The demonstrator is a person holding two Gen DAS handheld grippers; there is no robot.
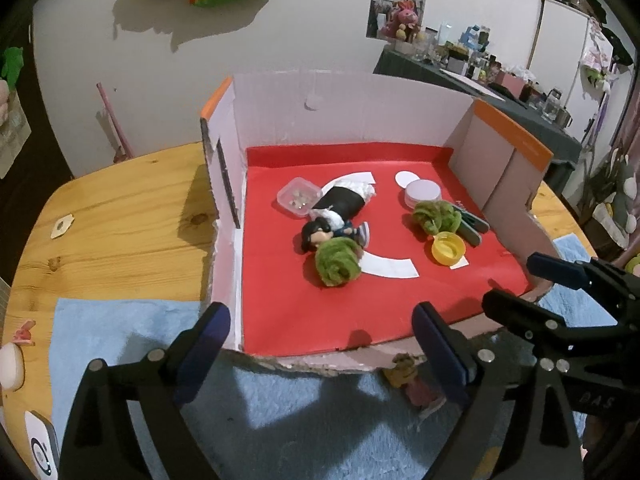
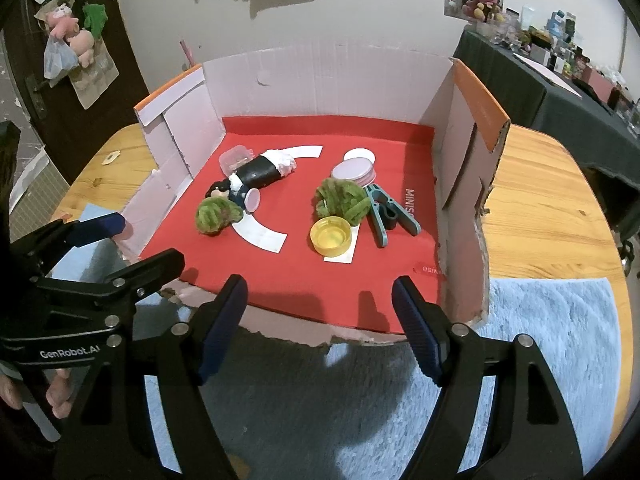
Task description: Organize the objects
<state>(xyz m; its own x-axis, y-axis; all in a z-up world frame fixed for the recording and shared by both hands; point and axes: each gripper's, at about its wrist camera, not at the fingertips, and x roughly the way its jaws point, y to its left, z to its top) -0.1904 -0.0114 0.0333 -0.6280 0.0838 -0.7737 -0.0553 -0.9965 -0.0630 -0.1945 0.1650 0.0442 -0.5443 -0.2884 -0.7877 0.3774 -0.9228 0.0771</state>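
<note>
Toys in red-floored box

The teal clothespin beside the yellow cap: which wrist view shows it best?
The right wrist view. There the teal clothespin lies in full sight, its two legs spread beside the yellow cap. In the left wrist view the clothespin is partly hidden behind the green fuzzy ball and looks dark.

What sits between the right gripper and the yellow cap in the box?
Nothing visible. The right gripper hangs open over the box's torn front edge, and only bare red liner lies before the yellow cap.
</note>
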